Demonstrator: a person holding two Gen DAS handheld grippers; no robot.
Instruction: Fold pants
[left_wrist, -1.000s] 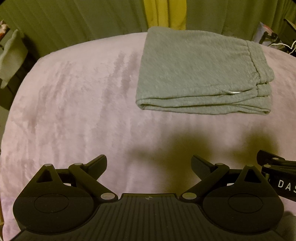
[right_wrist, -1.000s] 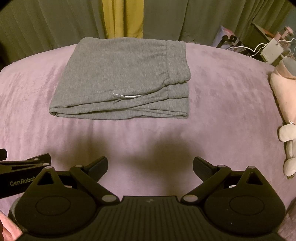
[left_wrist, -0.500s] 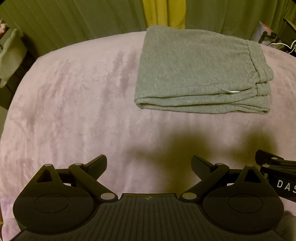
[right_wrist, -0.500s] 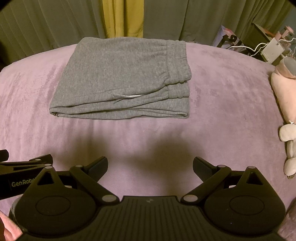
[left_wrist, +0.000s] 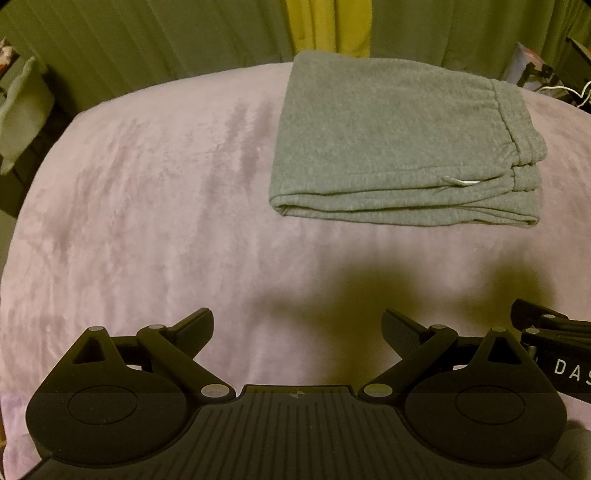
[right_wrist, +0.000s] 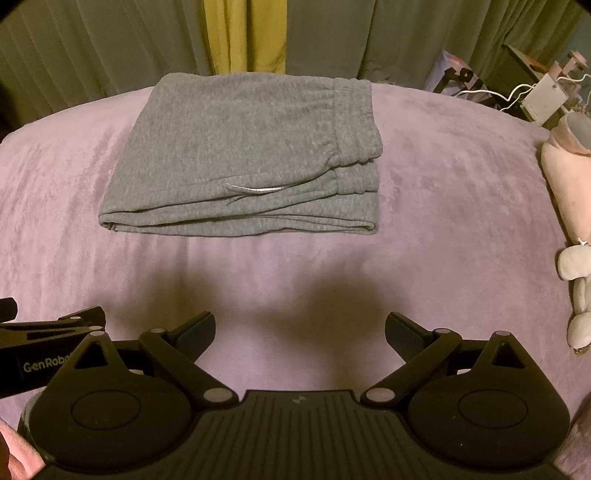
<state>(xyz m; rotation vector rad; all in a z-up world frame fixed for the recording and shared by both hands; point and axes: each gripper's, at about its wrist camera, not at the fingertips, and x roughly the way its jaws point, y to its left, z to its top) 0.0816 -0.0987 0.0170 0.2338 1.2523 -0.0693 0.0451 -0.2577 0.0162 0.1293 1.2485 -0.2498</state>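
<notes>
folded pants (right_wrist: 243, 155) on purple blanket (right_wrist: 443, 192), green curtains (right_wrist: 110, 44).

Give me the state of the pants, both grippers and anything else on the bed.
Pants: folded into a flat stack, waistband on the right, lying on the blanket, untouched.
Left gripper: open, empty, short of the pants.
Right gripper: open, empty, short of the pants.
Plush toy: lying at the blanket's right edge.
</notes>
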